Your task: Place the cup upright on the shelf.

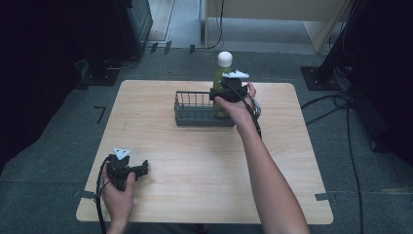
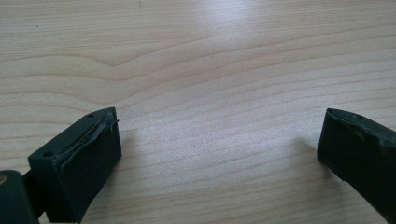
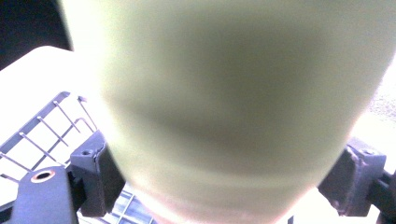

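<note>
Right gripper: you clamped the green bottle upright in the wire basket's right end. Left gripper: spread wide, well short of the basket.

**Two hand-held tools, one near, one reaching far**

The person's left hand rests low at the near left of the table, gripping the black two-jaw left tool, whose jaws point right and stand wide apart with nothing between them. The right forearm stretches forward from the bottom edge, bare to the wrist. The right hand holds the black right tool, jaws pointing left and clamped against something held between them.
</note>
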The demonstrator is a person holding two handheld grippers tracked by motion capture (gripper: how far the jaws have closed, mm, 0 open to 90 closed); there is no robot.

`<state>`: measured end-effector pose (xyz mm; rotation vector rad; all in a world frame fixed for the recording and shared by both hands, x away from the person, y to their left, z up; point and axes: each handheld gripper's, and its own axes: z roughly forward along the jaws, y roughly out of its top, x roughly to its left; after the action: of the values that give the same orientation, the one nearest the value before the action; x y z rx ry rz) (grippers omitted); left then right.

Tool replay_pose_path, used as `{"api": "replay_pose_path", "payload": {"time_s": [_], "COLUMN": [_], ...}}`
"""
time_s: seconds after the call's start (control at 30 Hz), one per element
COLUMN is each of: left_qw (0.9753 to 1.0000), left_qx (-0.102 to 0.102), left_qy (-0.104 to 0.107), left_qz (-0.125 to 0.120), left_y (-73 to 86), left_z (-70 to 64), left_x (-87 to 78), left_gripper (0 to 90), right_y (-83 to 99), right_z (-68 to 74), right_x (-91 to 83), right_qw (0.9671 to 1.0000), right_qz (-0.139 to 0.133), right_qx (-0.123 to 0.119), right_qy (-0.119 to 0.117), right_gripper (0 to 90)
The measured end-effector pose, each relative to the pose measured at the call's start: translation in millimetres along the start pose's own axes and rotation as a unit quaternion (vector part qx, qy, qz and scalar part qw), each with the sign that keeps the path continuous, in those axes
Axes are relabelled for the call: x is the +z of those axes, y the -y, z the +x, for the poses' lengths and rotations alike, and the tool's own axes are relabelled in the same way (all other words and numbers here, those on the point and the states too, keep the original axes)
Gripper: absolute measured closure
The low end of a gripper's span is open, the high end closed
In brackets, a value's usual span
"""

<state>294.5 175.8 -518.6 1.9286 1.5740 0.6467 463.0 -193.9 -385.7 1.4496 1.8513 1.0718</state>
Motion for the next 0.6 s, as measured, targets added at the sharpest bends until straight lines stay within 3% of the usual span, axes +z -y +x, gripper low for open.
{"api": "replay_pose_path", "payload": {"time_s": [0.17,0.27,0.6], "left_qw": [1.0000,1.0000,1.0000], "left_qx": [0.000,-0.002,-0.001], "left_qy": [0.000,0.000,0.000], "left_qz": [0.000,-0.001,-0.001], "left_y": [0.0,0.0,0.0], "left_z": [0.0,-0.2,-0.2], "left_x": [0.0,0.1,0.1], "left_gripper": [0.0,0.0,0.0], "right_y": [-0.8,-1.6,-0.2], "right_z": [-1.8,-1.4,-4.4], "right_x": [-5.3,-14.3,-43.8], "right_qw": [0.9999,0.9996,0.9994], "right_qz": [-0.003,0.003,-0.008], "right_qx": [0.008,-0.001,0.001], "right_qy": [-0.009,-0.029,-0.034], "right_gripper": [11.3,0.0,0.0]}}
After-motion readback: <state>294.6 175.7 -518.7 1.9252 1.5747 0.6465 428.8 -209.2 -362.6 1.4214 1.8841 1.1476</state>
